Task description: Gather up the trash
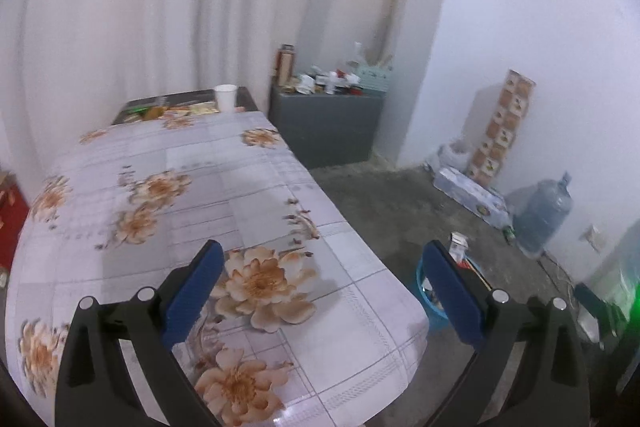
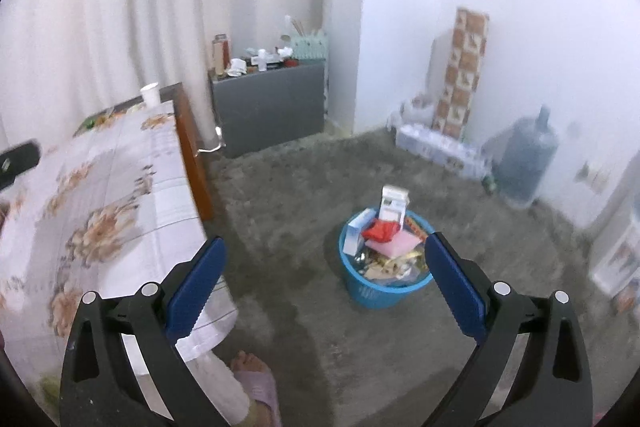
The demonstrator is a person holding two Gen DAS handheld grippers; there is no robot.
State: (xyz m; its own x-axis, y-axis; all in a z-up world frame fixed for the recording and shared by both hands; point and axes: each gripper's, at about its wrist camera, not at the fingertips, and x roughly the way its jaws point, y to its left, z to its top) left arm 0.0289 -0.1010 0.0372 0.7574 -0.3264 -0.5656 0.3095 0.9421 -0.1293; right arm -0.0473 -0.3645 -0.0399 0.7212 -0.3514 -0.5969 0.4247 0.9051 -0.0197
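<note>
L gripper (image 1: 324, 287) & R gripper (image 2: 326, 285) both spread wide, nothing held. Round blue plastic trash basket (image 2: 372, 293), full of boxes & wrappers, on grey floor (image 2: 460, 195) nr floral-cloth table's (image 2: 132, 195) corner.

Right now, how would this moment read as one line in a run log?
task: collect trash | left gripper: open, empty, over table | right gripper: open, empty | blue basket: full, on floor | paper cup: on table

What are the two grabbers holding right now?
Nothing. The left gripper and the right gripper are both wide open, with nothing between their fingers.
</note>
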